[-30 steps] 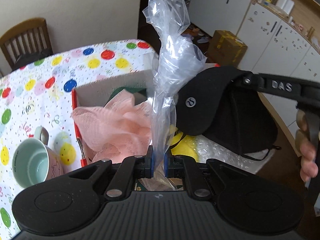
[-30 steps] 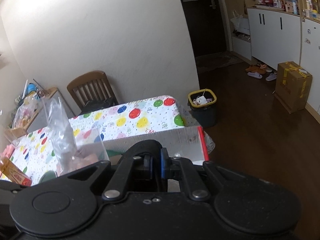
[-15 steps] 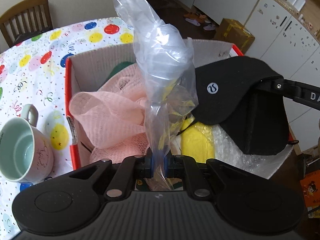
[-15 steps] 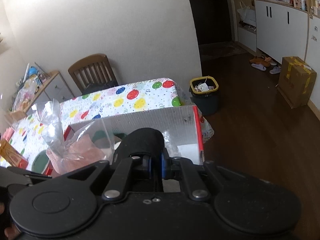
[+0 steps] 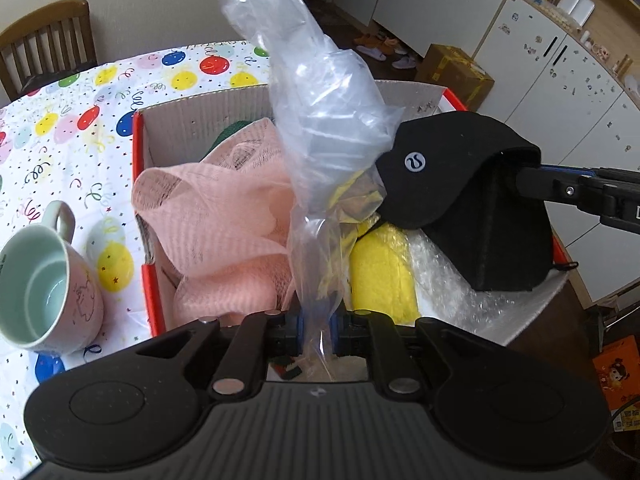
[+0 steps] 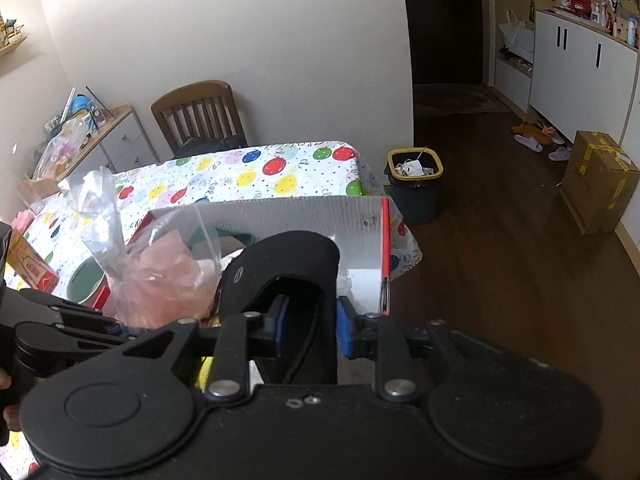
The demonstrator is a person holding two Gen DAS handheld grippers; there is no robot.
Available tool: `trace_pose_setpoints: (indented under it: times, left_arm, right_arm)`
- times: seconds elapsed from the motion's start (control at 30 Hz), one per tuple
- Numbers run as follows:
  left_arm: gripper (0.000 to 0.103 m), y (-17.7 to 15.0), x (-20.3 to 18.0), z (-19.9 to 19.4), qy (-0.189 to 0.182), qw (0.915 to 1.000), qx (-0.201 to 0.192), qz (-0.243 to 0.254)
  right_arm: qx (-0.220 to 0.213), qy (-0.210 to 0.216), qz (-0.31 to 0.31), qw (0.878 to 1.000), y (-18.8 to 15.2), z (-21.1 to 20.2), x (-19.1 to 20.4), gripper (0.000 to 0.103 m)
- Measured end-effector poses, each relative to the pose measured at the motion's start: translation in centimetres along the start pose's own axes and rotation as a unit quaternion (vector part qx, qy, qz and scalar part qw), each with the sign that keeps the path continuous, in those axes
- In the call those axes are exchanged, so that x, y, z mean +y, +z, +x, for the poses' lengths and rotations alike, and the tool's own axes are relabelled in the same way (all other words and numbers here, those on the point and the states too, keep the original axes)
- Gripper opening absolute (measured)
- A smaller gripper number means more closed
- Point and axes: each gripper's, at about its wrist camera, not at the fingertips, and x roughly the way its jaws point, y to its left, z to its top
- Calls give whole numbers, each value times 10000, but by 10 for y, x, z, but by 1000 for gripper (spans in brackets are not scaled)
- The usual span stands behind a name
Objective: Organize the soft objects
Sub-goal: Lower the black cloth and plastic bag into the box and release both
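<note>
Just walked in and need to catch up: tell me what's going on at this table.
A person is sorting soft things into a cardboard box with two handheld grippers. The left gripper is shut on a clear plastic bag above the box. The right gripper is opening, a black cap between its jaws over the box. Pink mesh, a yellow cloth and bubble wrap lie inside.

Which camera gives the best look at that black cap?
The left wrist view: the black cap shows whole, logo included, over the box. The right wrist view shows it close up, partly hidden behind the opening right gripper.
</note>
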Motion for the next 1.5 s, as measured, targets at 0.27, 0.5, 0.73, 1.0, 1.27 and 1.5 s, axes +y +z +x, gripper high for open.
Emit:
trace_pose_setpoints:
  times: [0.27,0.5,0.73,1.0,1.27,1.5]
  left_arm:
    - [25,-16,2,-16,-118,9997,-207,-57]
    - [67,-32,-2,-27,-152,9995,-292,-1]
    - [67,-43,-11,-58,-64,9967,-770,230]
    - [67,-52,-18,-102,9,9888,-1449,344]
    - [71,-62,-21,-144,198,9784,-2013,430]
    - [81,-81,-18,-173,148,9726,-2279,444]
  right_arm:
    - [61,40,-230,9997,-7,-14,4,52]
    - [36,88,-322,9994,-11,-24,11,64]
    - [-96,174,-319,9993,-15,-37,18,74]
    - [-529,281,-228,9979,-19,-62,33,80]
    - [-1073,291,-176,9936,-32,-91,60,88]
    - [-1683,110,-338,9851,-50,-119,93,103]
